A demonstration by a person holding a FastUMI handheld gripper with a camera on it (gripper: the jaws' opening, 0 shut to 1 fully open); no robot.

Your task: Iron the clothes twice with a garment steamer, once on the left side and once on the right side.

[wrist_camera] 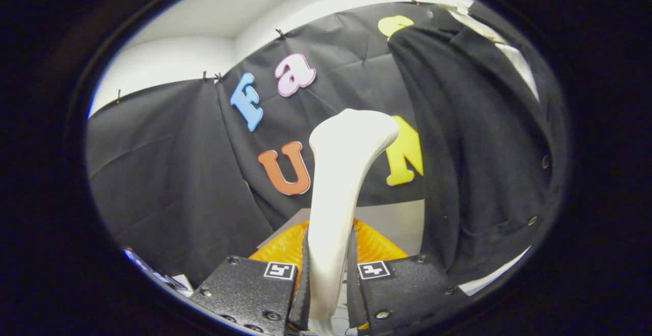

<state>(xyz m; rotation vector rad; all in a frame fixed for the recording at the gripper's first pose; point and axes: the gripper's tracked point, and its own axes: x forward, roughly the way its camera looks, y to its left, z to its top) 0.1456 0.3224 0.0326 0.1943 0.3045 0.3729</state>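
Note:
A white garment steamer stands upright between my fingers, its handle clamped by both black pads and its flared head rising beyond them. My gripper is shut on it. A black garment with metal snaps hangs to the right of the steamer, a short way beyond and beside its head. The steamer head is apart from the cloth, pointing at the booth wall to the garment's left.
An orange ribbed object lies just behind the fingers on a pale surface. The black cloth wall curves around the left and back. A white wall shows above it.

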